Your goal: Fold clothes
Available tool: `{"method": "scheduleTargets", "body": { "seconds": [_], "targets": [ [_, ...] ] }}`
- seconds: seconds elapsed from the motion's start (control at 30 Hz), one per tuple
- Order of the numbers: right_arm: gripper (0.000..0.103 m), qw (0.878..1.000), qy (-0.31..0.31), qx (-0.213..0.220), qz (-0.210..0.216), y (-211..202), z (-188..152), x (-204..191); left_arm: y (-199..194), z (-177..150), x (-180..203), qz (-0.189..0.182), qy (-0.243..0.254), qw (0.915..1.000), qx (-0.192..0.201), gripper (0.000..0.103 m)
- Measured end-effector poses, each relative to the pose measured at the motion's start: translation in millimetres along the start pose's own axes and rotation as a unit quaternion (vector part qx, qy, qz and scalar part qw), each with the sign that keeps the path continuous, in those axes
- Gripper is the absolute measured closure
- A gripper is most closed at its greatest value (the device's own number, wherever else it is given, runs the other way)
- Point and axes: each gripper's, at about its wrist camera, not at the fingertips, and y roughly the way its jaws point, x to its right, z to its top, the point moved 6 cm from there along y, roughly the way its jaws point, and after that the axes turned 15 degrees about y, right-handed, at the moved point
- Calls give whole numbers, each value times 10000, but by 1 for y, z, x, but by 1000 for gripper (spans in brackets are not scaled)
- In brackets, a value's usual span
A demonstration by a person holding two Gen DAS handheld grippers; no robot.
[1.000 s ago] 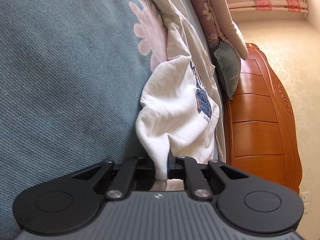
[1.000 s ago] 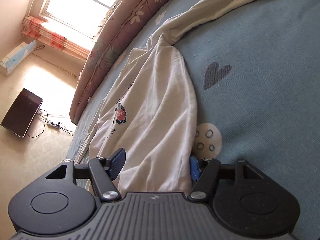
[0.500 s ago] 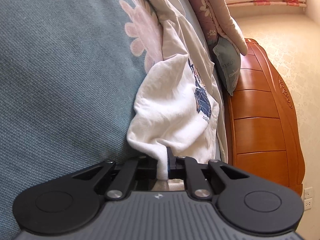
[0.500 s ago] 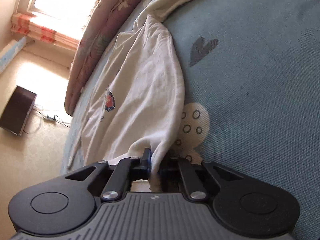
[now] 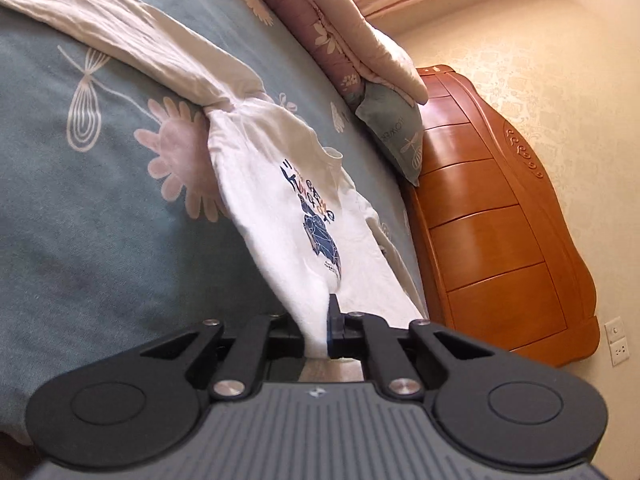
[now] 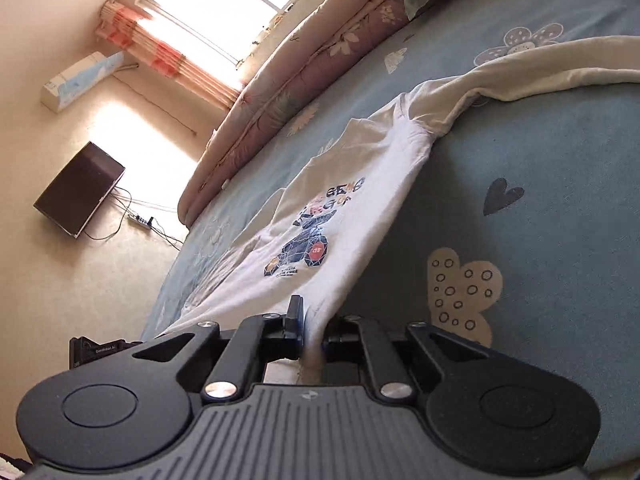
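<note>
A white T-shirt with a blue printed graphic is stretched up off the blue bedspread. My left gripper is shut on one corner of its hem. My right gripper is shut on the other hem corner of the T-shirt. The shirt hangs taut between the grippers and its far end, which is caught under a cream garment lying across the bed. That cream garment also shows in the right wrist view.
A rolled pink floral quilt and a grey-green pillow lie along the bed's far side against the wooden headboard. In the right wrist view a dark screen and power strip lie on the floor under the window.
The right gripper closed on the hem, then both grippers lifted and pulled back. The shirt went from bunched on the bed to stretched out, its print now facing up.
</note>
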Motion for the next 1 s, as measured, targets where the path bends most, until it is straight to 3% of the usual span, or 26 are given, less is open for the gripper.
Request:
{"method": "scheduleTargets", "body": {
  "seconds": [0.13, 0.27, 0.37, 0.47, 0.53, 0.63, 0.77, 0.9, 0.93, 1.0],
  "targets": [
    [90, 9988, 291, -197, -328, -3, -28, 31, 12, -37, -29, 400, -401, 9974, -452, 96],
    [83, 9894, 537, -364, -1298, 2, -55, 74, 10, -61, -43, 961, -454, 9889, -1038, 94],
    [81, 9888, 438, -77, -1422, -17, -50, 74, -20, -49, -38, 1289, -89, 9876, -896, 90],
    [68, 9890, 146, 277, -1446, -28, -33, 59, -39, -19, -28, 1627, 520, 9827, -723, 78],
    [52, 9880, -50, 513, -1459, -36, -22, 49, -32, 1, -19, 1781, 925, 9773, -682, 75],
    [36, 9850, -596, 538, -1530, -8, -12, 24, 6, 16, 1, 1691, 1592, 9694, -798, 71],
    [32, 9785, -1296, 326, -1569, 52, -16, 2, 67, 14, 19, 1594, 2420, 9507, -1102, 64],
    [32, 9576, -1901, 143, -2161, 91, -30, 14, 100, -14, 13, 1952, 3185, 9141, -1577, 64],
    [32, 9544, -1989, 123, -2224, 90, -34, 20, 96, -18, 10, 1959, 3302, 9107, -1526, 63],
    [32, 9510, -2090, 120, -2275, 78, -41, 31, 79, -24, 4, 1915, 3271, 9131, -1504, 58]
  ]
}}
